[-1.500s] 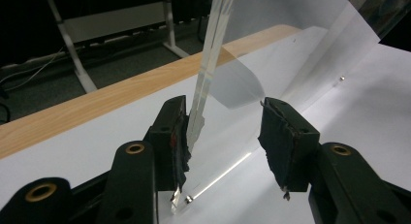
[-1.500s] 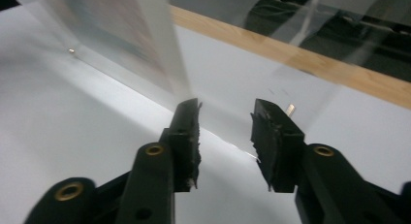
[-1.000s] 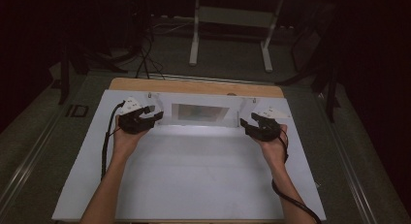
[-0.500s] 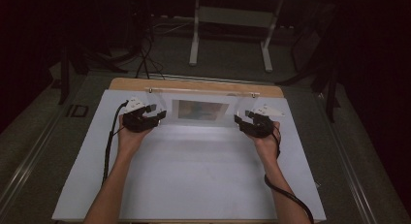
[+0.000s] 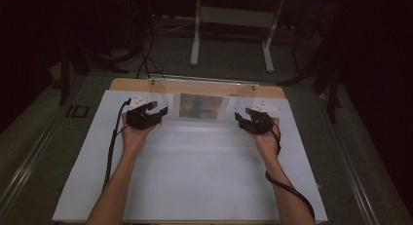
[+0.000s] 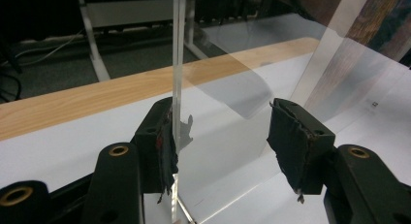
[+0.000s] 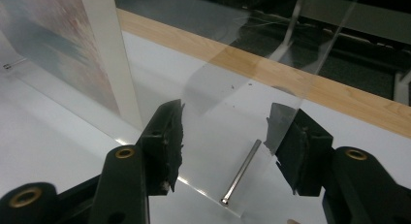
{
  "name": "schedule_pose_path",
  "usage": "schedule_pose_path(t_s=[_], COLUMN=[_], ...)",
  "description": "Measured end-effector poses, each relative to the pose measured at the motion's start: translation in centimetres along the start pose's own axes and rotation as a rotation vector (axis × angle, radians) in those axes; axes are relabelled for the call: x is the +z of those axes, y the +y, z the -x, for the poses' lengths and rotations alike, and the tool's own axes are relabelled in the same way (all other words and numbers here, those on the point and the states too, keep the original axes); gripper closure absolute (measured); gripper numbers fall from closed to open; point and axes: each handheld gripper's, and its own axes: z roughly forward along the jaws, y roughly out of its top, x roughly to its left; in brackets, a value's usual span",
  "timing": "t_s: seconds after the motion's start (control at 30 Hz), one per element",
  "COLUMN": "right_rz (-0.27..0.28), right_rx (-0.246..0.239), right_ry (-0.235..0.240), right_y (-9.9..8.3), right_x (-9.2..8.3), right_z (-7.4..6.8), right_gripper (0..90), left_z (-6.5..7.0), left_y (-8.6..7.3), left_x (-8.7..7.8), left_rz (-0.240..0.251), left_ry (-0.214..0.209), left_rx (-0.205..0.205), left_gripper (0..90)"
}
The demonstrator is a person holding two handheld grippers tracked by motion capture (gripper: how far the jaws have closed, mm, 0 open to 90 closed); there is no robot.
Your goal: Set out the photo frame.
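While the clear acrylic picture frame (image 5: 203, 104) stands upright at the far edge of the white table (image 5: 195, 186), bring both hands in level and evenly. Your left gripper (image 6: 223, 136) has just been opening and straddles the frame's left edge, one pad beside it, not clamped. Your right gripper (image 7: 225, 141), jaws apart, must clear the metal pin (image 7: 241, 171) between them.

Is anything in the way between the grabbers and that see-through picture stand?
Nothing visible is. The left gripper has the clear stand's edge between its open jaws, against the left pad. The right gripper is open around the other end.
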Motion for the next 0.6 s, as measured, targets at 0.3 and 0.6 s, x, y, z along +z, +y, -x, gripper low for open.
schedule_pose_path(t_s=[0.3,0.6], right_rz=[-0.020,-0.024], right_rx=[0.001,-0.008], right_ry=[-0.014,-0.026], right_y=[0.50,0.74], right_x=[0.35,-0.08], right_z=[0.10,-0.25], right_gripper=[46.4,46.3], left_z=[0.36,0.59], left_y=[0.53,0.86], left_x=[0.34,-0.09], left_rz=[-0.026,-0.044], left_ry=[0.047,0.048], left_rx=[0.024,0.024], left_gripper=[45.0,45.1])
